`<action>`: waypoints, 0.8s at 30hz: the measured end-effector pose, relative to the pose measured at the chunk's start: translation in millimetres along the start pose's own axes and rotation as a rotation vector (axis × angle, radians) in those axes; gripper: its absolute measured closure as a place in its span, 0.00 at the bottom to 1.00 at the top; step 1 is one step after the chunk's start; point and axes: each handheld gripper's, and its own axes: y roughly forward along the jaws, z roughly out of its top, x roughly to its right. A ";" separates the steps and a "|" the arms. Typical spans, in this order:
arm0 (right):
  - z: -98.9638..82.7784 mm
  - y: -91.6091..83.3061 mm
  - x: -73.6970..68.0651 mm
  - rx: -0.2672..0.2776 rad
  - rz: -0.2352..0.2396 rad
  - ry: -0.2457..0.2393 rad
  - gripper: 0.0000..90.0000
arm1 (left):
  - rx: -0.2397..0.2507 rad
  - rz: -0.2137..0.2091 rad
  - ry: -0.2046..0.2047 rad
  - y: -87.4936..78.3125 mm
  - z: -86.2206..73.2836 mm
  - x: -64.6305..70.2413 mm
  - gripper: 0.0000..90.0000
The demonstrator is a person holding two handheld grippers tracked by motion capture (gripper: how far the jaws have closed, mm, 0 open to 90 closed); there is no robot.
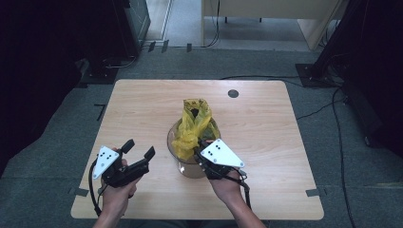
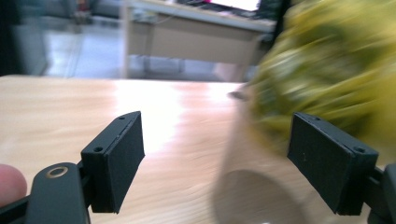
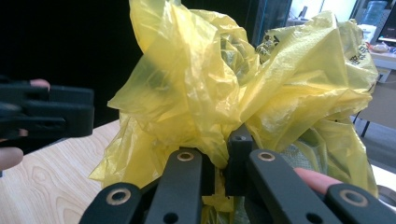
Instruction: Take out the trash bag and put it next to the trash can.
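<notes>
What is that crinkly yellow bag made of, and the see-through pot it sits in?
The crinkly yellow bag looks like thin plastic film: glossy, creased, and light shines through it. The right claw is shut on a fold of it. The see-through round pot is clear and holds a firm shape, so glass or hard plastic; I cannot tell which. The pale wooden table shows wood grain, possibly a printed laminate.

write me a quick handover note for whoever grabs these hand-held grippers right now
Left hand-held gripper: open, holding nothing, just left of the clear container.
Right hand-held gripper: shut on the yellow plastic bag, pinching a fold at its near side.
Things: the bag sits bunched in the container near the middle of the table, most of it sticking up above the rim.
Done: the bag is gripped.
Left: probably to spread or work the bag with both; the left gripper has yet to take hold.
</notes>
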 end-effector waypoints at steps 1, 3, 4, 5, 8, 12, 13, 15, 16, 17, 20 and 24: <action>0.9 -0.6 0.4 0.003 -0.002 -0.002 0.97 | 0.003 0.031 0.007 -0.7 -5.6 -7.3 0.20; 2.9 -1.9 1.8 0.011 -0.006 0.002 0.97 | 0.010 0.078 0.029 -2.3 -14.7 -16.4 0.18; 3.8 -2.5 2.7 0.016 -0.010 0.003 0.97 | -0.002 0.097 0.028 -2.4 -21.5 -22.9 0.16; 5.0 -3.1 3.8 0.027 -0.014 0.003 0.97 | -0.022 0.109 0.016 -2.2 -26.7 -28.5 0.13; 8.0 -5.5 5.4 0.039 -0.021 0.009 0.97 | -0.086 0.171 0.008 -1.1 -41.2 -41.7 0.11; 11.8 -9.0 6.5 0.061 -0.027 0.014 0.97 | -0.178 0.196 0.000 -1.3 -58.5 -57.6 0.10; 12.7 -10.5 6.8 0.065 -0.027 0.018 0.97 | -0.191 0.214 0.017 -1.3 -62.8 -60.5 0.10; 13.7 -12.1 7.8 0.073 -0.034 0.017 0.97 | -0.245 0.252 0.040 0.9 -71.3 -66.4 0.10; 14.2 -13.2 8.7 0.077 -0.039 0.022 0.97 | -0.266 0.267 0.052 2.0 -74.5 -68.6 0.10; 14.6 -13.6 9.4 0.080 -0.040 0.022 0.97 | -0.284 0.275 0.053 3.2 -77.3 -70.9 0.10; 16.7 -16.2 11.7 0.089 -0.049 0.022 0.97 | -0.360 0.305 0.069 9.1 -85.9 -76.0 0.10; 21.1 -21.5 14.9 0.110 -0.063 0.021 0.97 | -0.417 0.319 0.085 15.0 -90.6 -74.0 0.10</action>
